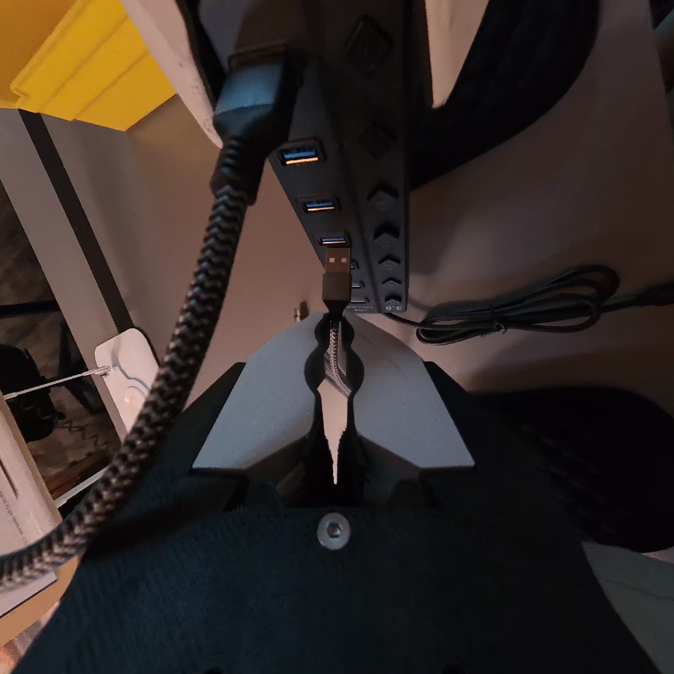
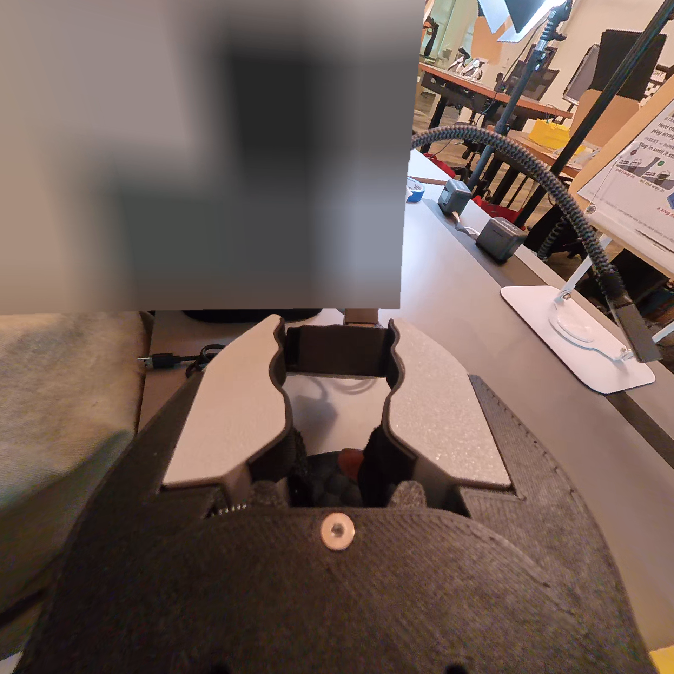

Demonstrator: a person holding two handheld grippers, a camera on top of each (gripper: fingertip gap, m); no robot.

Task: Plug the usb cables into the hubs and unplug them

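My left gripper (image 1: 333,322) is shut on a thin braided cable just behind its USB-A plug (image 1: 337,271). The plug's metal tip points at an open blue port (image 1: 333,240) on the side of a long black USB hub (image 1: 386,204) and sits at the port's mouth. My right gripper (image 2: 335,339) is shut on the end of the hub (image 2: 335,352), with a finger on each side. The plug's metal tip (image 2: 359,315) shows just beyond the hub. The left gripper itself is hidden there by a blurred patch.
A thick braided cable (image 1: 189,328) loops close to the left camera; its plug (image 1: 251,91) is near the hub's far end. It also arcs at the right (image 2: 547,175). A bundled black cable (image 1: 510,313) and a loose plug (image 2: 157,361) lie on the table, beside a white stand base (image 2: 539,350). There is about 8 centimetres between the tips of the two grippers.
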